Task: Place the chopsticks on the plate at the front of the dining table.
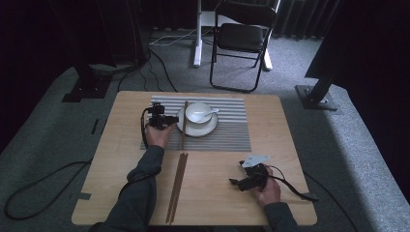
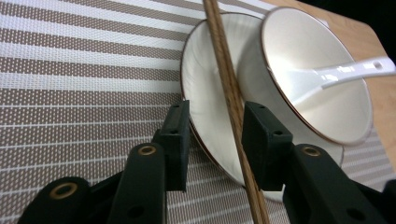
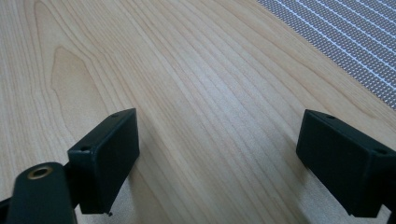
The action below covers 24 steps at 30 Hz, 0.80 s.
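My left gripper [image 2: 212,128] sits over the left rim of the saucer [image 2: 201,84], its jaws apart with a single wooden chopstick [image 2: 229,88] running between them. The right pad lies close against the stick, the left pad stands off from it, so nothing is clamped. From the high view the same gripper [image 1: 162,120] is at the left side of the striped placemat [image 1: 227,135].

The chopstick is slim, straight and brown with a fine darker grain along its length. It lies propped across the saucer's rim, tilted, one end out on the placemat past the saucer and the other end coming back under my jaws. In the high view it [image 1: 184,123] runs almost straight away from me, just left of the bowl [image 1: 198,112].

The bowl is white with a thin brown rim and stands on the matching saucer; a white ceramic spoon [image 2: 336,74] rests in it with the handle over the right edge.

A pair of 2 more chopsticks [image 1: 177,186] lies on the bare wooden surface [image 1: 217,203] near me, well apart from the placemat.

My right gripper [image 1: 237,182] rests low over the surface at the right, jaws spread wide [image 3: 217,158] with only wood grain between them.
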Each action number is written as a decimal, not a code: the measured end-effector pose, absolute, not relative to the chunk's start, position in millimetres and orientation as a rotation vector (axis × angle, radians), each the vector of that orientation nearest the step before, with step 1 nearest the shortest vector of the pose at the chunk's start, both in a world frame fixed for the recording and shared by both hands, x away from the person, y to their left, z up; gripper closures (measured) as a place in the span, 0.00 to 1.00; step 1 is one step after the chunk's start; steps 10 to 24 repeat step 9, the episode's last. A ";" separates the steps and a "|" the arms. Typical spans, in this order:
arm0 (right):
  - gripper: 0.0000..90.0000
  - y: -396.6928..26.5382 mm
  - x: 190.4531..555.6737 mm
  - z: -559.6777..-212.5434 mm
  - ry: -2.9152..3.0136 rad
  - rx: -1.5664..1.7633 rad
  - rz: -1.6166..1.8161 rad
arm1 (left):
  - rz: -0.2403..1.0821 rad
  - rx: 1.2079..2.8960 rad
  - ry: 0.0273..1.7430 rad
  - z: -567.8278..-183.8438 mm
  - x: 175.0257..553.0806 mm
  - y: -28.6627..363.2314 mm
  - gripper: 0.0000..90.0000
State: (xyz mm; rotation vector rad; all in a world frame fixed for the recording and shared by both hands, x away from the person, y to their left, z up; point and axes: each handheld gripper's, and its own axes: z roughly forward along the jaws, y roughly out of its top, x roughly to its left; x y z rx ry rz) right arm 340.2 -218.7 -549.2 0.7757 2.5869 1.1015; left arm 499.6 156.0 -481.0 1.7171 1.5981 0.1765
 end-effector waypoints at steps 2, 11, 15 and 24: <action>0.14 -218.7 340.3 -549.2 2.587 0.775 1.101 | 0.186 1.733 1.574 -476.4 494.2 155.1 0.68; 0.14 -218.7 340.3 -549.2 2.587 0.775 1.102 | 0.224 1.783 1.488 -459.6 479.4 148.6 0.66; 0.14 -218.7 340.3 -549.2 2.587 0.775 1.102 | 0.224 1.783 1.488 -459.6 479.4 148.6 0.66; 0.14 -218.7 340.3 -549.2 2.587 0.775 1.102 | 0.224 1.783 1.488 -459.6 479.4 148.6 0.66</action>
